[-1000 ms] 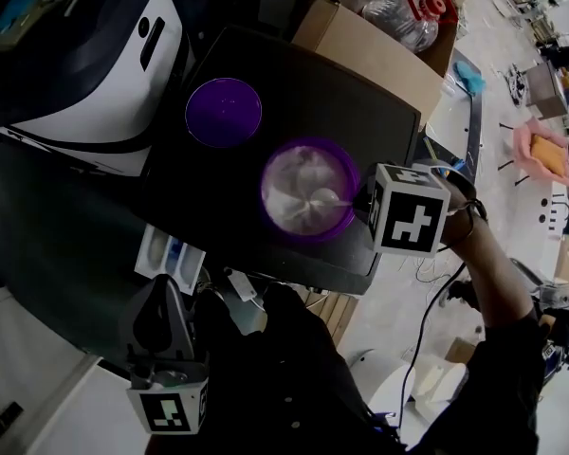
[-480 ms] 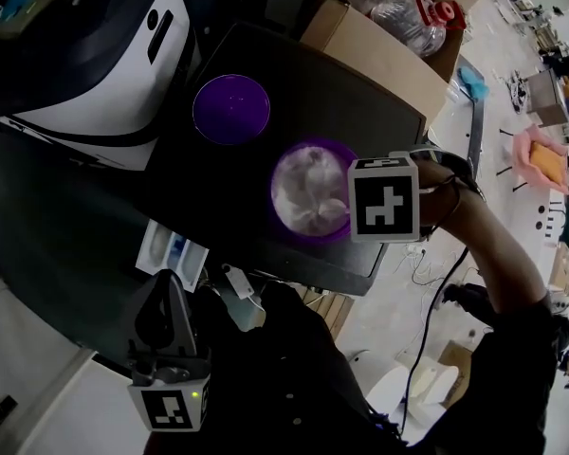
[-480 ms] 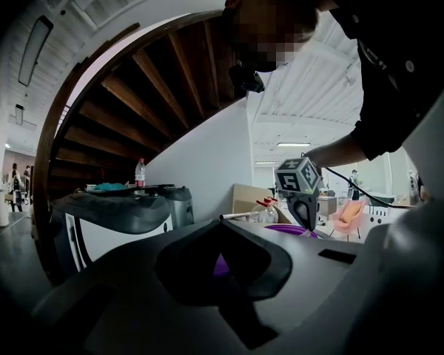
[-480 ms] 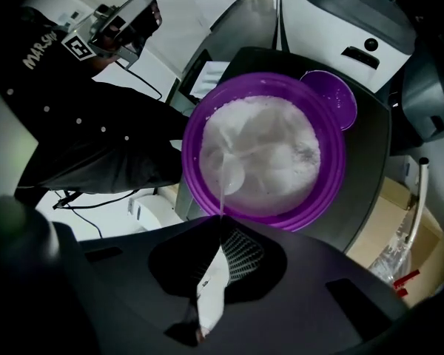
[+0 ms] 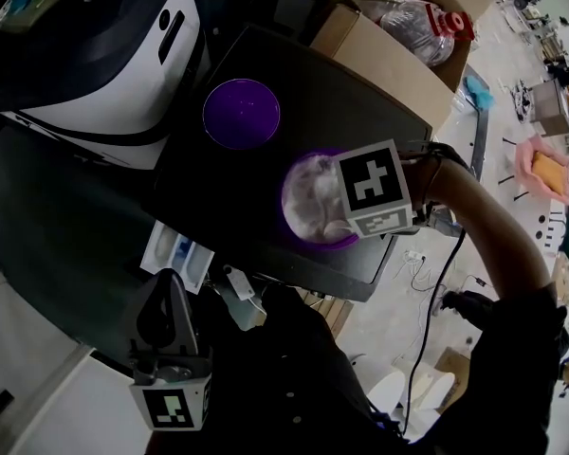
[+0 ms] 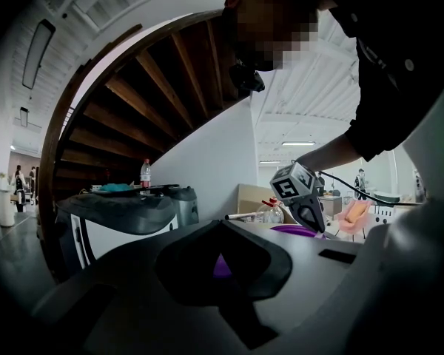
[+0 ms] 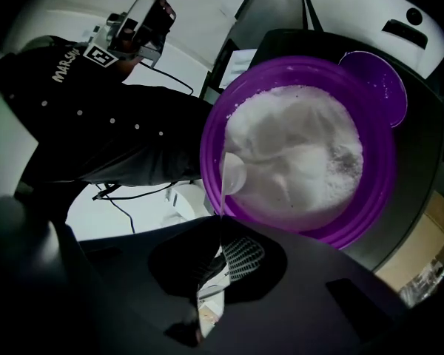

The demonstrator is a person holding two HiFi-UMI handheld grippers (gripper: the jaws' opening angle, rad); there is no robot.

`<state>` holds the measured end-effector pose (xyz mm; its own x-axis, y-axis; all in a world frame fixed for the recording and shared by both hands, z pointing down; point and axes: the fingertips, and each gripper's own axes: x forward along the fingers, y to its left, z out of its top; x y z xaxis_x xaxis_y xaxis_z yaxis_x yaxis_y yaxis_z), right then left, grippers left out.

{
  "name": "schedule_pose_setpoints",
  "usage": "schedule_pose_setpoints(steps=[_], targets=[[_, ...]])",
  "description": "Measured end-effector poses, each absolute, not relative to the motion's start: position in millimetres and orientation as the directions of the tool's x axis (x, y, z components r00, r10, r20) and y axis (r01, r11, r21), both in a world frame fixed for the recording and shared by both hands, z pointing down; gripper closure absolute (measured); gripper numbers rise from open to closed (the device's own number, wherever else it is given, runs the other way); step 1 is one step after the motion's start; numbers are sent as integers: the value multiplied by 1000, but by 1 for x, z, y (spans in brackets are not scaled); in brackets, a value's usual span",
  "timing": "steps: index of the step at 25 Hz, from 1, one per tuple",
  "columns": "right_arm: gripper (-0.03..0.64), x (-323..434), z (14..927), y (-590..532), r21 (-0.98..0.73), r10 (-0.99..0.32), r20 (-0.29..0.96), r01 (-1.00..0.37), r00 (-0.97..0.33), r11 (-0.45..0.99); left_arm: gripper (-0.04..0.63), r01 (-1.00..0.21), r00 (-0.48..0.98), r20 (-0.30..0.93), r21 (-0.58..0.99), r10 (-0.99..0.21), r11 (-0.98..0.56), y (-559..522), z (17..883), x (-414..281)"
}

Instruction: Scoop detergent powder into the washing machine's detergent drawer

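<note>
Step in hand: loading the scoop. The right tool (image 7: pixel 220 231) is clamped narrow on the thin handle of a translucent white plastic spoon (image 7: pixel 233 174). The spoon head rests in the white detergent powder (image 7: pixel 296 150), at the near rim of the round purple plastic bowl (image 7: pixel 379 170).

The left tool (image 6: pixel 222 265) has its jaws nearly together with nothing between them. It is held low, well apart from the bowl.

The white detergent drawer with a blue compartment (image 5: pixel 175 254) sits open at the near-left edge of the dark tabletop (image 5: pixel 360 102), between the bowl and the left tool.

Next move, as judged: lift a level spoonful and carry it left to the drawer without tilting. The powder could spill on the way across.

Count: one bowl, one flat round purple lid (image 5: pixel 242 114), one spoon, one drawer, two tools.
</note>
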<state>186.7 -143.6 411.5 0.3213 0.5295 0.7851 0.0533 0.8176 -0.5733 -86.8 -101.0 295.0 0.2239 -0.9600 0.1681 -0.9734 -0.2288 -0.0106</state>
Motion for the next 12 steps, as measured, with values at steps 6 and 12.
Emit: schedule_pose_setpoints(steps=[6,12], targets=[[584,185,411,-146,-652,640,738,-19,212,758,580,-977,211,179,-3,-961,-215,-101,296,-89],[584,182,409,-153,-664,669,742,-90,36,742,580,-975,219,170,-6,-961,-223,-103,292,-85]])
